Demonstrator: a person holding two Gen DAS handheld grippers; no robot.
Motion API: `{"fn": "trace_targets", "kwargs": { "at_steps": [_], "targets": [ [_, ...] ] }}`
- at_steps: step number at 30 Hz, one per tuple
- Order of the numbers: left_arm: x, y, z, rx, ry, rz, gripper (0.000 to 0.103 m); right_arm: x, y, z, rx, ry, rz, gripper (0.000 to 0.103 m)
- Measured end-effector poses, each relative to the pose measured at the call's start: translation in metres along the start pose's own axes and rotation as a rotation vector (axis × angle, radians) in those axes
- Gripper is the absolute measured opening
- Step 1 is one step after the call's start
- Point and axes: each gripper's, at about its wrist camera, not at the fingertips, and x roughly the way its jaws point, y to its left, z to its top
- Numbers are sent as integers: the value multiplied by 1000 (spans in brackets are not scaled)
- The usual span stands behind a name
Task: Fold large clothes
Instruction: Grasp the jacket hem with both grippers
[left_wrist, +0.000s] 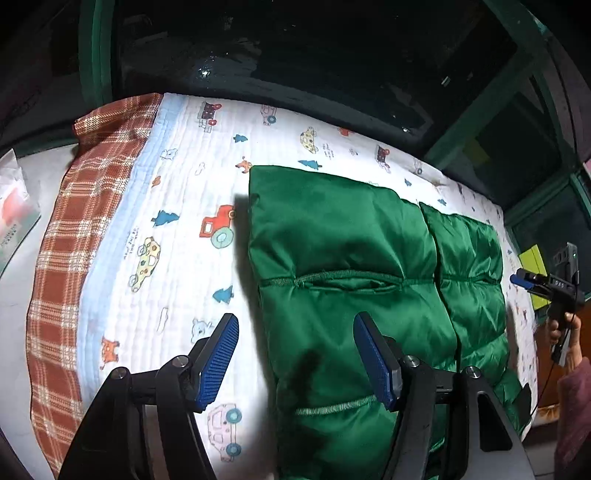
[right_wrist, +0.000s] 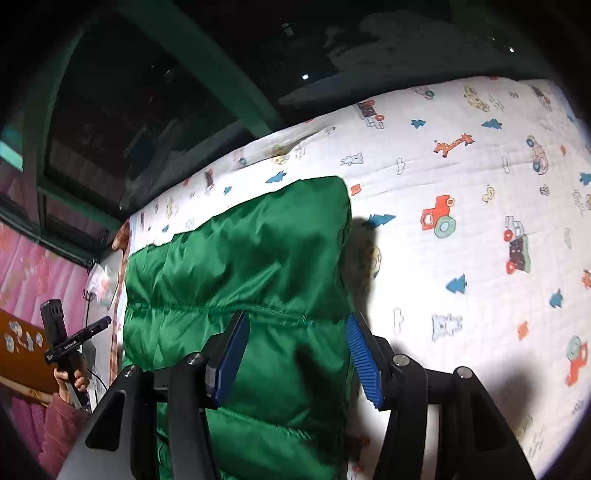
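Note:
A green quilted puffer garment lies flat on a white cartoon-print blanket, folded into a long strip with a seam down its right part. My left gripper is open, hovering above the garment's left edge, holding nothing. In the right wrist view the same garment runs away from me; my right gripper is open above its right edge, empty. Each gripper shows small at the other view's edge: the right gripper and the left gripper.
A red plaid cloth lies along the blanket's left side, with a plastic packet beyond it. Dark green window frames stand behind the bed. A pink curtain hangs at the left.

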Motion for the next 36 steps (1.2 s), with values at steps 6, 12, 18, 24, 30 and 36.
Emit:
{"fn": "trace_targets", "kwargs": {
  "at_steps": [6, 12, 18, 24, 30, 36],
  "targets": [
    [26, 7, 25, -47, -8, -25, 68, 23, -15, 17, 29, -19, 50, 60],
    [44, 14, 45, -86, -26, -40, 69, 40, -27, 24, 60, -15, 96, 60],
    [58, 28, 59, -141, -38, -41, 69, 48, -38, 26, 65, -17, 115, 60],
    [69, 48, 63, -218, -46, -124, 74, 49, -49, 27, 80, -17, 192, 60],
    [82, 56, 66, -251, -35, -169, 74, 58, -49, 30, 77, -3, 245, 60],
    [98, 54, 72, -287, -47, -193, 74, 67, -44, 33, 77, 5, 284, 60]
  ]
}}
